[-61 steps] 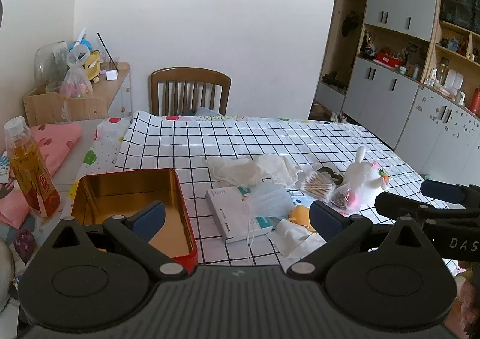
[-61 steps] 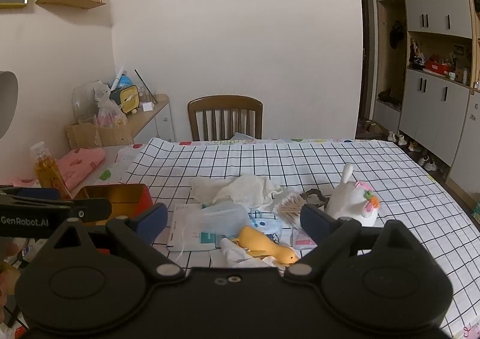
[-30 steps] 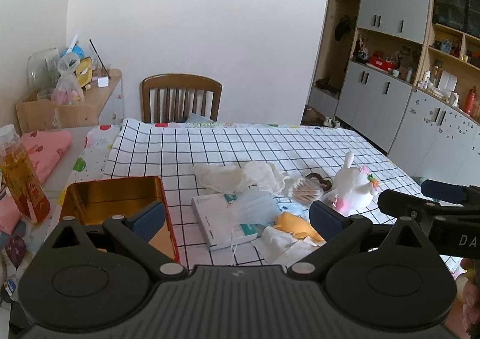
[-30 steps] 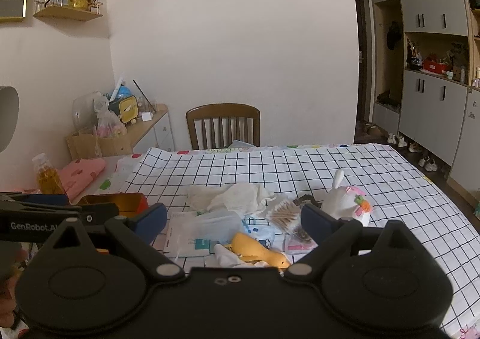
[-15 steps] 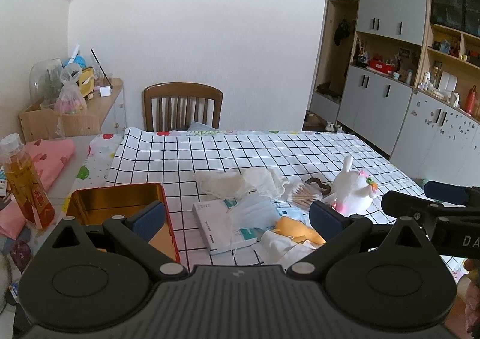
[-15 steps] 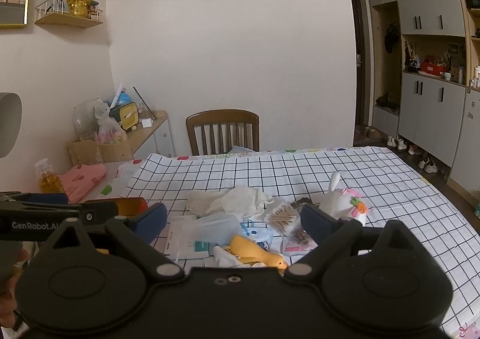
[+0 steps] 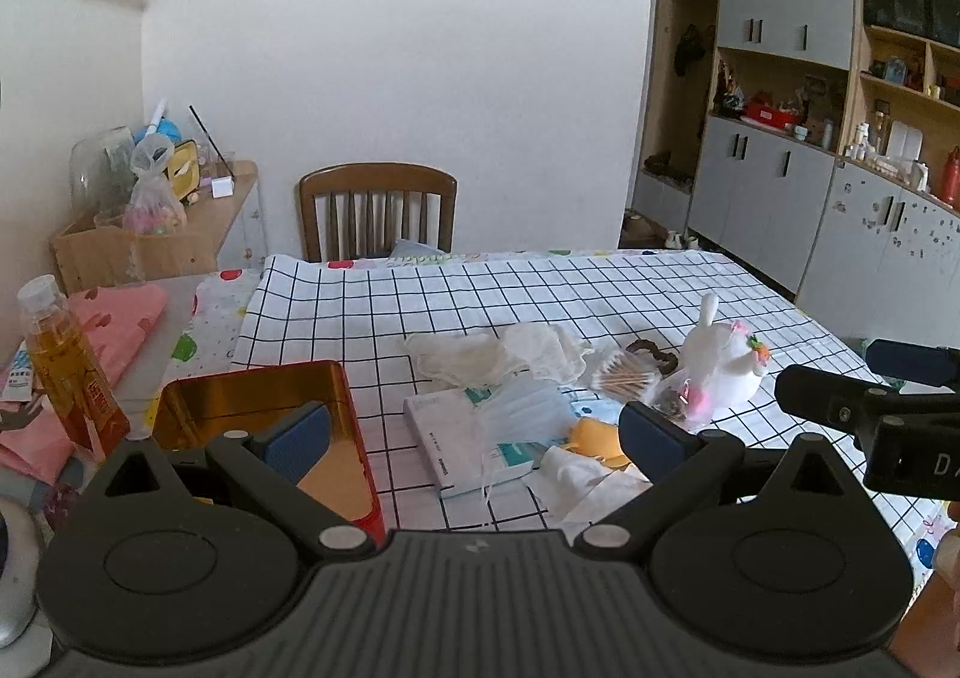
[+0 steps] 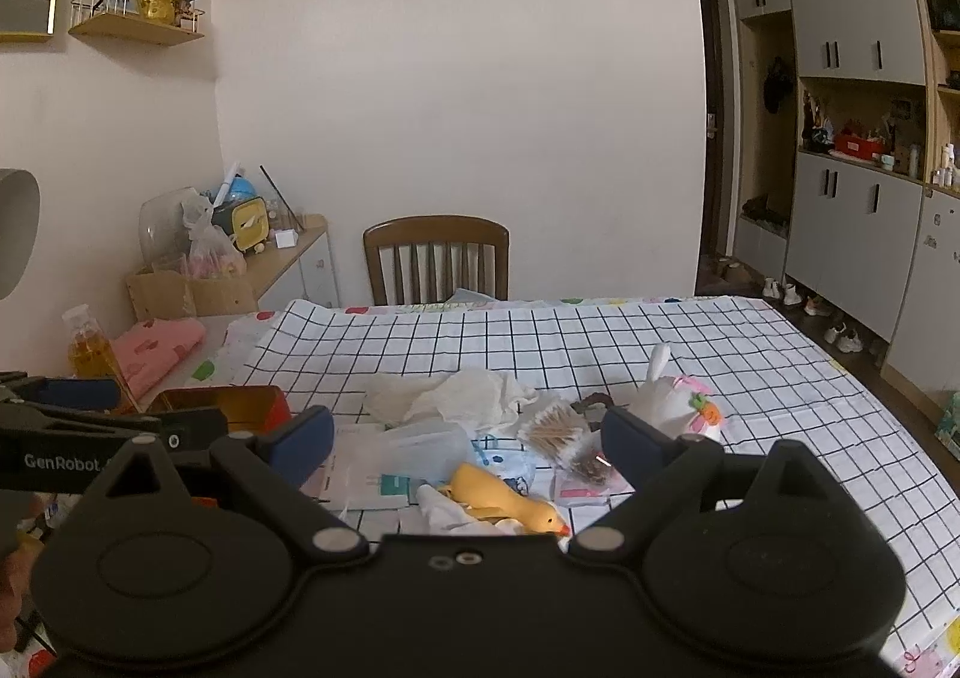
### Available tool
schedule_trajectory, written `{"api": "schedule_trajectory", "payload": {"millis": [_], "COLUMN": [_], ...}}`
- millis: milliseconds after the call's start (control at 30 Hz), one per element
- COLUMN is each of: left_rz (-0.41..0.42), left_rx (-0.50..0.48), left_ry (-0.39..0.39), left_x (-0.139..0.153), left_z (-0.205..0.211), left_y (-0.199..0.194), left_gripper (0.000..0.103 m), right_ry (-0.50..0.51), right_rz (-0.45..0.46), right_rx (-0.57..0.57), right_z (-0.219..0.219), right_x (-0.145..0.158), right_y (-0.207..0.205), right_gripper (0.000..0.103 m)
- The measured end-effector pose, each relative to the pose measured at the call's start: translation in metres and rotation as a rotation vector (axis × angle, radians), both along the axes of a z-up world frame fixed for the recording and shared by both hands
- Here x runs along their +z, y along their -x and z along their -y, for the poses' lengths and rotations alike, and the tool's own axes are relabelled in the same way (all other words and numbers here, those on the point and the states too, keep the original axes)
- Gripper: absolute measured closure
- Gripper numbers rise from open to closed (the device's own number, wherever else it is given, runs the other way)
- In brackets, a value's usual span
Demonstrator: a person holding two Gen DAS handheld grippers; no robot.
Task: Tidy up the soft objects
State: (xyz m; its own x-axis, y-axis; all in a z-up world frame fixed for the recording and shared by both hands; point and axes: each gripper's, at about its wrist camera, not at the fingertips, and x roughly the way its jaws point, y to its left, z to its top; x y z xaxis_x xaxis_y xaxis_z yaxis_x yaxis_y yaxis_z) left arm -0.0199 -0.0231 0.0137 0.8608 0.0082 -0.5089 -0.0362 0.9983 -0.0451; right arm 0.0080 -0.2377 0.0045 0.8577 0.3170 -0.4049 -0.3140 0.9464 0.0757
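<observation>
Hovering above the near edge of the worktop [image 7: 600, 288], both tongs spread wide and gripping nothing: left tongs [image 7: 474, 435] low centre of the left wrist view, right tongs [image 8: 467, 435] low centre of the right wrist view, neither touching any object.

Going left to right in the left wrist view. At far left, a capped bottle of amber liquid [image 7: 69, 372], upright beside a pink cloth [image 7: 117, 318]; easily toppled by a wide swing toward the tin. Next, an open red tin with gold lining [image 7: 264, 408], apparently empty, probably the target box; light enough to skid if bumped on its rim by a loaded finger. At centre, the soft pile: crumpled white cloths [image 7: 498, 351], a pale blue face mask [image 7: 522, 408] draped over a white booklet [image 7: 456, 432], white tissue [image 7: 582, 474] at lower centre. Likely trouble here: mask loops snagging on neighbours and dragging them along, or a pinch taking the booklet together with the mask. Just right of that, a yellow rubber duck [image 8: 510, 498], partly buried under tissue; liable to squirt out of a hard squeeze. Further right, a bundle of cotton swabs [image 7: 624, 375] in clear wrap and a small bag of dark bits [image 7: 675, 399], touching the white plush toy [image 7: 720, 366]; prone to being swept off or spilled if the plush gets lifted carelessly.
</observation>
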Motion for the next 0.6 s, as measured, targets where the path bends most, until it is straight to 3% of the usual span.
{"api": "schedule_trajectory", "payload": {"millis": [600], "left_rz": [-0.039], "left_rx": [0.040], "left_ry": [0.007], "left_x": [-0.009], "left_z": [0.003], "left_y": [-0.017], "left_gripper": [0.000], "right_ry": [0.017], "right_rz": [-0.031], "right_rx": [0.034], "right_z": [0.005], "right_x": [-0.010], "right_y": [-0.020], "right_gripper": [0.009]}}
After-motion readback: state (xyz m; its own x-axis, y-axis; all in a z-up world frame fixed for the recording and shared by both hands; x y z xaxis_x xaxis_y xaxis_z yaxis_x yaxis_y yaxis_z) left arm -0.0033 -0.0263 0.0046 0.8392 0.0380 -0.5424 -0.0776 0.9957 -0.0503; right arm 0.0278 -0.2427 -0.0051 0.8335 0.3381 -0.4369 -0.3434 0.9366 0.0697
